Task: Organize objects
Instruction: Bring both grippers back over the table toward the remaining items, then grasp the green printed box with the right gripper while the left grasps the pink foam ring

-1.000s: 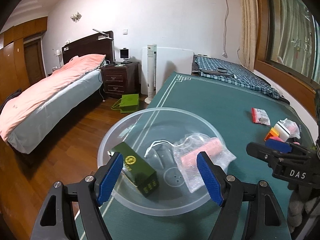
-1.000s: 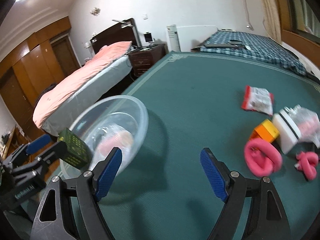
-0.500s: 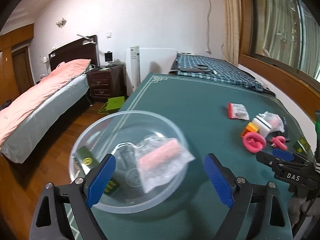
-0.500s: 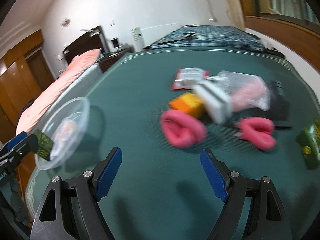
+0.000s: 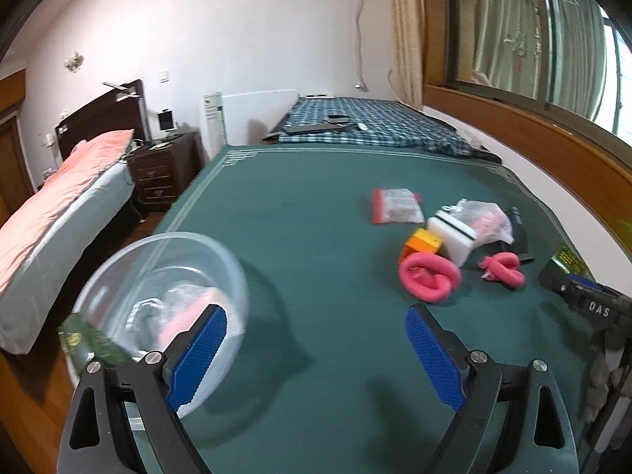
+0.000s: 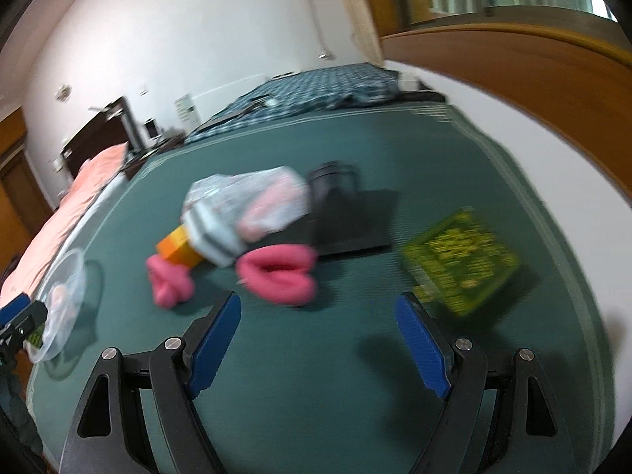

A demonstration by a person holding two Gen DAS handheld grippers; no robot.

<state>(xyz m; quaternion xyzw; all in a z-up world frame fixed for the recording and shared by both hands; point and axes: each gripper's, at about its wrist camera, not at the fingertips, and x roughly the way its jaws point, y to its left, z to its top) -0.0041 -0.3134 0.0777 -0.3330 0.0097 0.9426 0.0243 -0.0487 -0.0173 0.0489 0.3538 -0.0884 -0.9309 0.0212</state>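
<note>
A clear plastic bowl [image 5: 118,268] stands at the table's left edge and holds a green box [image 5: 89,345], a bagged pink item and a grey piece. My left gripper [image 5: 316,351] hangs open just right of the bowl, nothing between its fingers. My right gripper [image 6: 318,339] is open too, low over the green cloth. Beyond it lie a pink looped band [image 6: 278,272], a second pink band [image 6: 170,280], an orange block [image 6: 175,247], a white box [image 6: 211,233], a bagged pink roll [image 6: 260,197], a black item [image 6: 347,217] and a green box [image 6: 460,262] at the right finger.
The green table cloth [image 5: 316,205] has a red-edged packet [image 5: 395,205] farther back. A bed with a pink cover [image 5: 59,201] and a dark nightstand [image 5: 162,170] stand left of the table. A checked blue cover [image 5: 367,126] lies beyond, under a wooden window sill [image 5: 533,134].
Both grippers have swung to the right. The bowl has slid to the left of the left wrist view, and the right gripper now faces the pile and the green box. Both stay open.
</note>
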